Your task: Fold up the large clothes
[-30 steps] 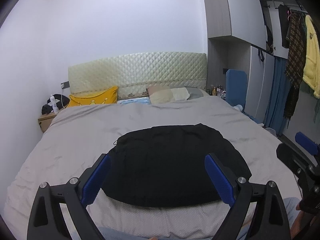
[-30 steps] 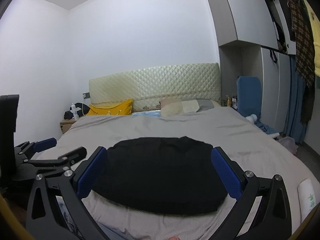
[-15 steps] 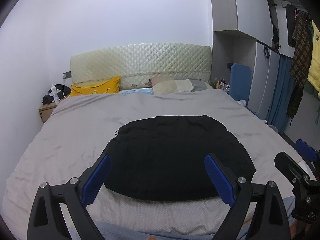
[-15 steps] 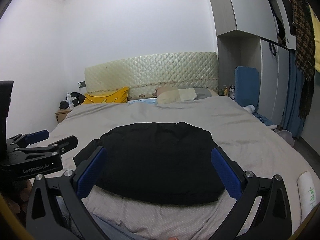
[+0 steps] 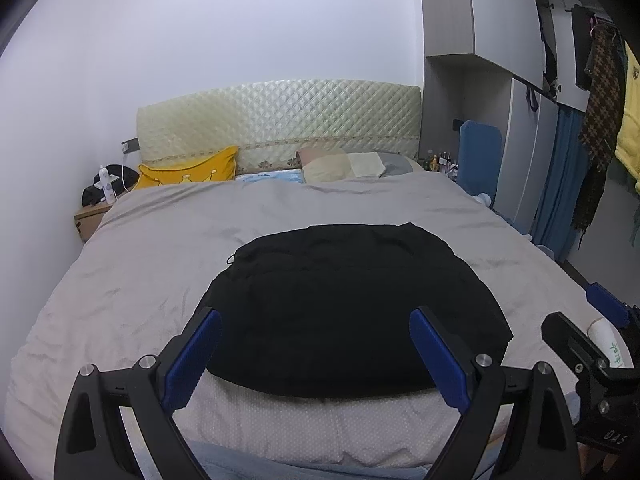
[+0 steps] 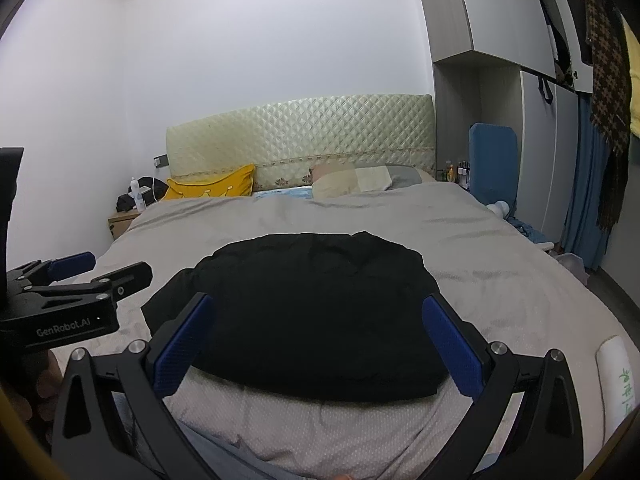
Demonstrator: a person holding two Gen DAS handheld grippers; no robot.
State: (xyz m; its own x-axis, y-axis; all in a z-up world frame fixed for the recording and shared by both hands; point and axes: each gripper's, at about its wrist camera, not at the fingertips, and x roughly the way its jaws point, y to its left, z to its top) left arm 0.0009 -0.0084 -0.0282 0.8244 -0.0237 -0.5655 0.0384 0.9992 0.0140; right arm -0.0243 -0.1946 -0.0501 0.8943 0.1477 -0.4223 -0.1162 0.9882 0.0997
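Near the foot of the bed (image 5: 120,280), a black garment (image 5: 344,308) lies flat; the left gripper (image 5: 316,356) and right gripper (image 6: 320,344) hover short of it, jaws spread and empty; folding looks finished, or possibly one fold remains, needing a hem pinch.

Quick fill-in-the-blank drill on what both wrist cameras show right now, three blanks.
1. The black garment lies on the ____ bedspread.
2. Both the left gripper and the right gripper have their jaws ____ and hold nothing.
3. The pillow nearest the nightstand is ____ in colour.

Missing words: grey; open; yellow
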